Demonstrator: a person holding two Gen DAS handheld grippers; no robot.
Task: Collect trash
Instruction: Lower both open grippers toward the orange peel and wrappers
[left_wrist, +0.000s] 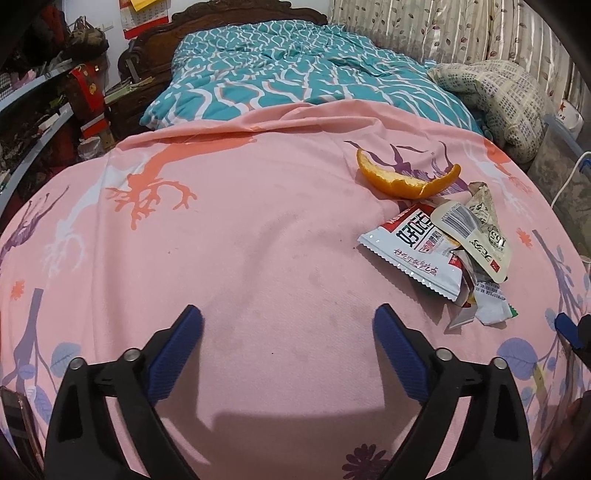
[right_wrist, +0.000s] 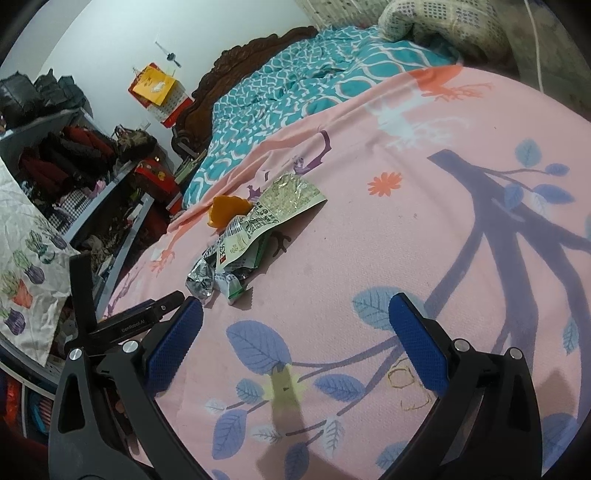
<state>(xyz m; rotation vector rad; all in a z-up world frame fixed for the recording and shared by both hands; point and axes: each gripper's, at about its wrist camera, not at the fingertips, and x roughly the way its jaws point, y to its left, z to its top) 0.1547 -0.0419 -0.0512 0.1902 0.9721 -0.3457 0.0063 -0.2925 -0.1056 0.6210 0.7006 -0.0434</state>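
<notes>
Trash: a small heap of wrappers (left_wrist: 439, 254) and an orange peel (left_wrist: 406, 177) lies on the pink sheet (left_wrist: 258, 240) of the bed, right of centre in the left wrist view.
White wrapper: the biggest piece (left_wrist: 413, 251), a flat packet with a saw-tooth edge; I judge it light, thin, slick and crinkly, likely to slide rather than lift if pushed.
Where to hold it: the free near-left corner overhangs nothing and lies flat, so a pinch on the saw-tooth edge looks easiest.
Small wrappers: crumpled silver and green scraps (right_wrist: 214, 277) at the near end of the heap; light, springy, easy to scatter.
Peel: curved, stiffer than the wrappers, slightly moist I would guess; its raised rim gives a good pinch point. It sits at the far end, touching the heap.
Left gripper (left_wrist: 288, 347): fingers spread wide, nothing between them, over bare sheet to the near left of the heap.
Right gripper (right_wrist: 295, 339): fingers also wide apart and empty, with the heap just beyond its left finger.
Surface: soft bedding that gives under pressure, so wrappers may sink into folds.
Open room: plenty of bare sheet left of and nearer than the heap.
Edges: the bed's left side drops off towards cluttered shelves (right_wrist: 74, 177); the two grippers are close together near the heap and could collide.
</notes>
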